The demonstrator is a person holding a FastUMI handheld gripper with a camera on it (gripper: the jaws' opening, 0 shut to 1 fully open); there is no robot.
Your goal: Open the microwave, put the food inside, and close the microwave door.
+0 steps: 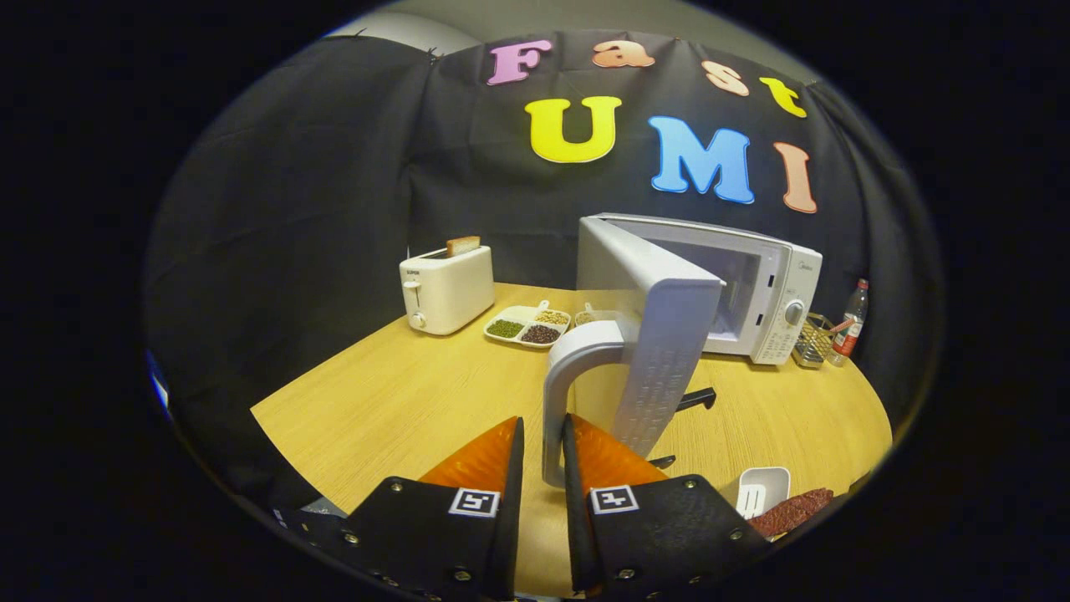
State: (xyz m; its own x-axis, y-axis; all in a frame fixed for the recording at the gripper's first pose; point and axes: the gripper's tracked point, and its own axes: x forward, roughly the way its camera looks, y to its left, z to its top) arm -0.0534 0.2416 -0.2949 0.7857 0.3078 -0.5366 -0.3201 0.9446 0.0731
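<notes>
While the microwave (pixel 752 284) stands at the far right part of the table (pixel 401 393), its door (pixel 660 351) is swung out toward the camera, roughly half open, and the door handle (pixel 568 385) comes down between the two fingers of the tongs (pixel 543 435). The tongs are narrow, with the lower end of the handle in the gap between them. Both fingers look very close to the handle, but I cannot tell for sure that both press on it.

The handle is a tall bar and its long axis is upright, so it runs across the direction of the fingers, which point forward. The hinge of the door is on the far left side of the microwave, so the free edge with the handle is the part nearest to the tongs. I judge that opening further means drawing the handle along an arc toward the left, not straight back.

The food (pixel 790 512), a dark reddish piece, lies on the table just to the right of the tongs, beside a small white dish (pixel 762 489). The cavity of the microwave is beyond the door, to the right of it. A toaster (pixel 447 288) and a divided tray (pixel 528 326) of beans stand well apart on the left.
</notes>
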